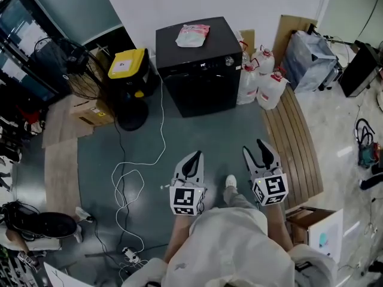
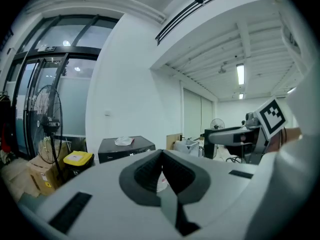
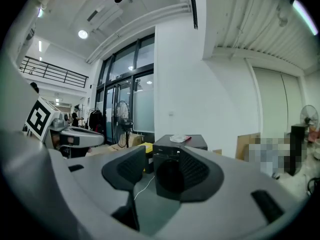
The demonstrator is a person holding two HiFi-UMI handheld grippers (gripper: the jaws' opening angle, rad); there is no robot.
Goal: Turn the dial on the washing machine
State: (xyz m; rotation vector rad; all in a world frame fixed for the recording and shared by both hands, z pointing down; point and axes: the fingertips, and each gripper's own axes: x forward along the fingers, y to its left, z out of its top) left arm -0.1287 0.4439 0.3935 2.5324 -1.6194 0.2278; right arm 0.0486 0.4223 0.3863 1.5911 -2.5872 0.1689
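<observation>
The black washing machine (image 1: 197, 70) stands against the far wall, with a silver dial (image 1: 229, 60) at the right end of its front panel. A pink-and-white bag (image 1: 192, 34) lies on its top. Both grippers hang side by side over the grey floor, well short of the machine and pointing at it. The left gripper (image 1: 191, 162) has its tips together and nothing in it; in its own view (image 2: 162, 152) the machine (image 2: 126, 149) shows ahead on the left. The right gripper (image 1: 258, 152) holds nothing, its jaws slightly apart (image 3: 163, 148), with the machine (image 3: 196, 143) seen between them.
A yellow-lidded black bin (image 1: 127, 64) and a standing fan (image 1: 81, 70) are left of the machine. White jugs (image 1: 267, 79) and bags (image 1: 308, 52) crowd its right side. A white cable (image 1: 140, 160) loops across the floor. A slatted wooden platform (image 1: 293, 142) and a cardboard box (image 1: 311, 220) lie on the right.
</observation>
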